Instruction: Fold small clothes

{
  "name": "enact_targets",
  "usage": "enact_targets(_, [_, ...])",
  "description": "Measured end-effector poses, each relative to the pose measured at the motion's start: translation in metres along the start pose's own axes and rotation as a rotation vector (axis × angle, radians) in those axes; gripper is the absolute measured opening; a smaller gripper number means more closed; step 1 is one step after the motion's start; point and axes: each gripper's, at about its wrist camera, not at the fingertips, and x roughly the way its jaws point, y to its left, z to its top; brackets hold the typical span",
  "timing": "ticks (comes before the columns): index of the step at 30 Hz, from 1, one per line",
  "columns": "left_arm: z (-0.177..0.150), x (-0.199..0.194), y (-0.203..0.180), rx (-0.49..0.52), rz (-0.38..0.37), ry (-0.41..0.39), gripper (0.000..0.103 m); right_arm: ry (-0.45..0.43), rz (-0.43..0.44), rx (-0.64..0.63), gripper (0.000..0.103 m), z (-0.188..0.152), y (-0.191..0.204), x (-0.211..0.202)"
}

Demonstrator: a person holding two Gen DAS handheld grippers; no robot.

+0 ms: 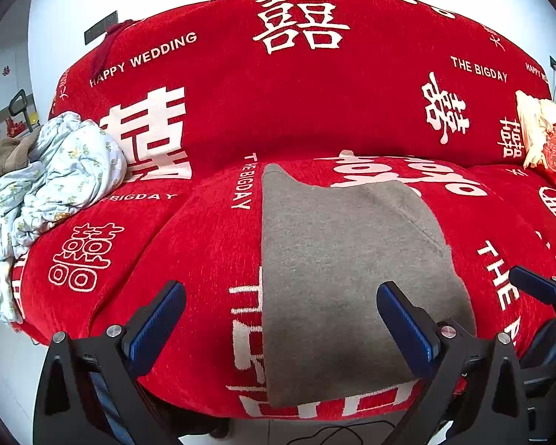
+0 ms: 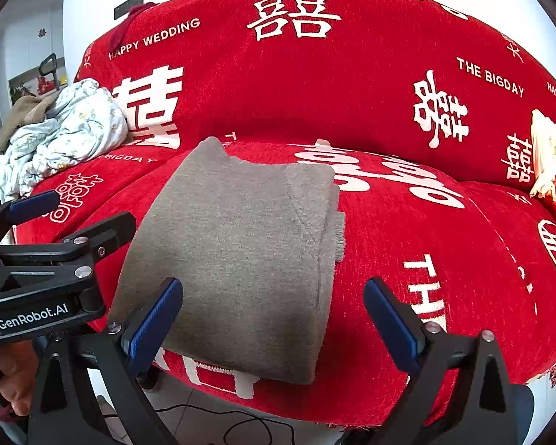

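A grey knitted garment (image 1: 337,267) lies folded into a long strip on the red sofa seat (image 1: 189,259), reaching from the backrest to the front edge. My left gripper (image 1: 281,326) hovers open over its near end, nothing between the blue pads (image 1: 407,330). The right wrist view shows the same grey garment (image 2: 241,244) with my right gripper (image 2: 274,319) open above its near end, also empty. The left gripper (image 2: 55,218) shows at the left edge there, and a hand (image 2: 15,382) below it.
A crumpled pale floral cloth pile (image 1: 52,185) sits on the left seat, with a brown cloth behind it. A red and cream cushion (image 1: 548,141) rests at the right end. The red backrest (image 1: 296,92) rises behind. A cable (image 2: 248,426) lies on the floor below.
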Motion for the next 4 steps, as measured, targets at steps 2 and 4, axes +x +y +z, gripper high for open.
enact_targets(2, [-0.0003,-0.0002,-0.0002,-0.001,0.002,0.0,0.103,0.0,-0.001,0.001,0.099,-0.0001,0.0004,-0.0002])
enact_targets(4, [0.0004,0.0006,0.0012,-0.006,0.0,0.002,0.103,0.0,-0.003,0.002,0.099,-0.0001,0.0005,-0.0001])
